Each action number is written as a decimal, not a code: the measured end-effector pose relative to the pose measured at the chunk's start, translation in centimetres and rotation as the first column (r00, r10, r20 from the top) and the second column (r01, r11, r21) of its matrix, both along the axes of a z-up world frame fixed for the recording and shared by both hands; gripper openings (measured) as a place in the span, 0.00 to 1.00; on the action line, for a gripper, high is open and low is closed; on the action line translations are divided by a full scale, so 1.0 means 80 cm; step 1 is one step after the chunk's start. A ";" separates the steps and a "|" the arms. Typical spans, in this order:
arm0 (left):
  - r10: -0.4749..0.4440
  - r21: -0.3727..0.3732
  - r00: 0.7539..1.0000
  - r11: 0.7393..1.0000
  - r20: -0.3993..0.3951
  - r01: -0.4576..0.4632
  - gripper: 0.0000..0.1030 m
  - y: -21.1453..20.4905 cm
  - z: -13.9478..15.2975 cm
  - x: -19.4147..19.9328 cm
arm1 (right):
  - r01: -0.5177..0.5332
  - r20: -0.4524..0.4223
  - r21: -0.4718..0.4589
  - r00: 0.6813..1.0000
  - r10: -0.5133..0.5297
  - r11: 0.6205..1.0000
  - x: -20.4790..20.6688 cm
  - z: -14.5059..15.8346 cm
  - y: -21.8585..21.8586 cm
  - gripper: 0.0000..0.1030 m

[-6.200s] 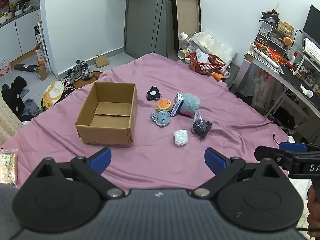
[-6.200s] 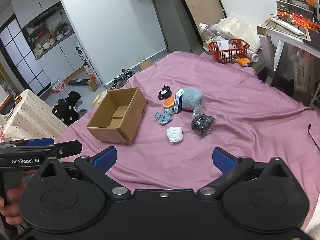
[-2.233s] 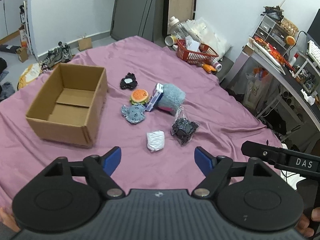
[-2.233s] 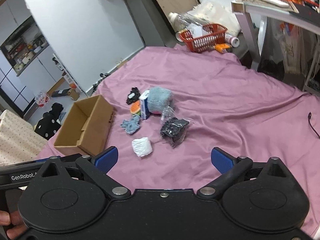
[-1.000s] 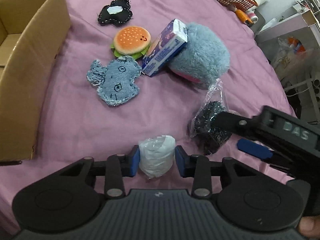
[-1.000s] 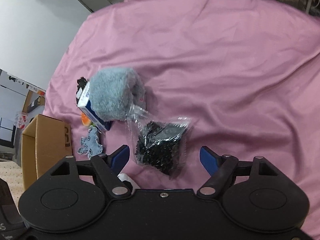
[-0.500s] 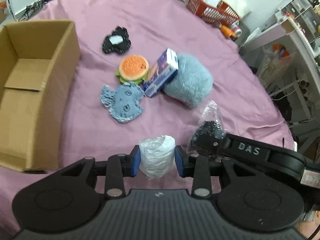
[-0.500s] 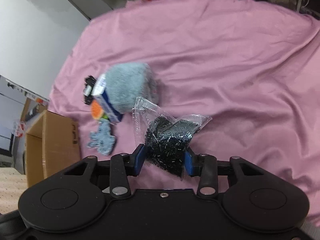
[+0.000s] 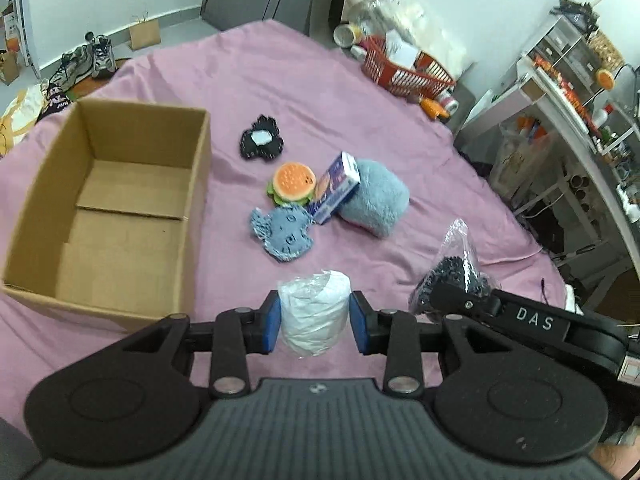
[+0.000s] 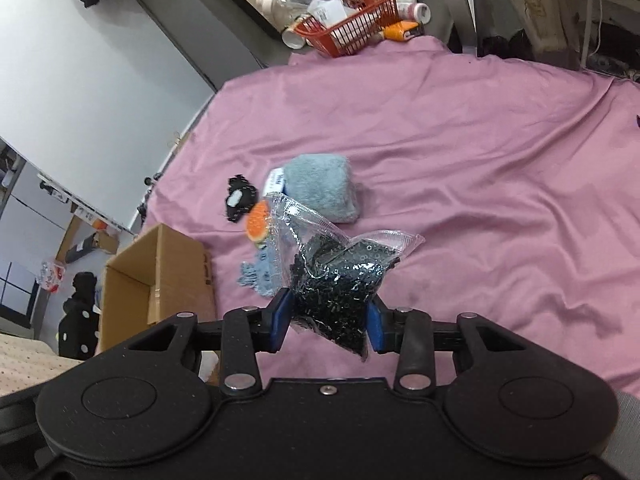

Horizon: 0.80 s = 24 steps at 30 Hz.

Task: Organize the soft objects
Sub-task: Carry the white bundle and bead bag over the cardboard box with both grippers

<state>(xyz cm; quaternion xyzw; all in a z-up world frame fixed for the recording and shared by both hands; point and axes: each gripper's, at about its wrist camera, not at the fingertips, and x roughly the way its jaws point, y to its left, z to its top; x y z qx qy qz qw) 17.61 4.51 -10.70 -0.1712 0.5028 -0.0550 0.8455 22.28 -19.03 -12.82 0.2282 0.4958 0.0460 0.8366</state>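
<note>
My left gripper point(image 9: 315, 321) is shut on a white wrapped bundle point(image 9: 314, 310), held above the pink bedspread point(image 9: 248, 92). My right gripper point(image 10: 329, 321) is shut on a clear bag of black beads point(image 10: 340, 280), also lifted; in the left wrist view that bag of black beads point(image 9: 452, 276) hangs at the right. An open, empty cardboard box point(image 9: 112, 216) lies to the left. Between them rest a denim patch point(image 9: 284, 232), a burger plush point(image 9: 292, 182), a blue-and-white carton point(image 9: 334, 192), a grey-blue plush point(image 9: 376, 204) and a black patch point(image 9: 261, 142).
A red basket point(image 9: 404, 68) with bottles sits past the bed's far edge. A cluttered desk and shelves point(image 9: 580, 92) stand on the right. Shoes point(image 9: 86, 58) and bags lie on the floor to the left. Bare bedspread stretches on the right point(image 10: 500, 160).
Both grippers have risen and pulled back from the bed with their loads. The white bundle and the bead bag are now higher, and more of the room shows.
</note>
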 end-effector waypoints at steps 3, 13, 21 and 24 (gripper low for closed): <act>0.006 0.007 1.000 1.000 0.021 -0.006 0.34 0.015 0.013 -0.008 | -0.017 0.025 -0.020 1.000 0.018 1.000 -0.010 0.012 0.012 0.37; -0.004 0.015 0.996 1.000 0.086 0.003 0.34 0.061 0.055 -0.031 | -0.068 0.098 -0.059 0.992 0.074 0.996 -0.033 0.056 0.065 0.36; 0.005 -0.012 0.991 1.000 0.131 -0.003 0.34 0.113 0.077 -0.033 | -0.120 0.117 -0.071 0.985 0.128 0.990 -0.028 0.072 0.120 0.36; 0.010 -0.005 0.990 1.000 0.144 -0.009 0.34 0.132 0.081 -0.031 | -0.137 0.125 -0.070 0.981 0.145 0.988 -0.026 0.076 0.138 0.36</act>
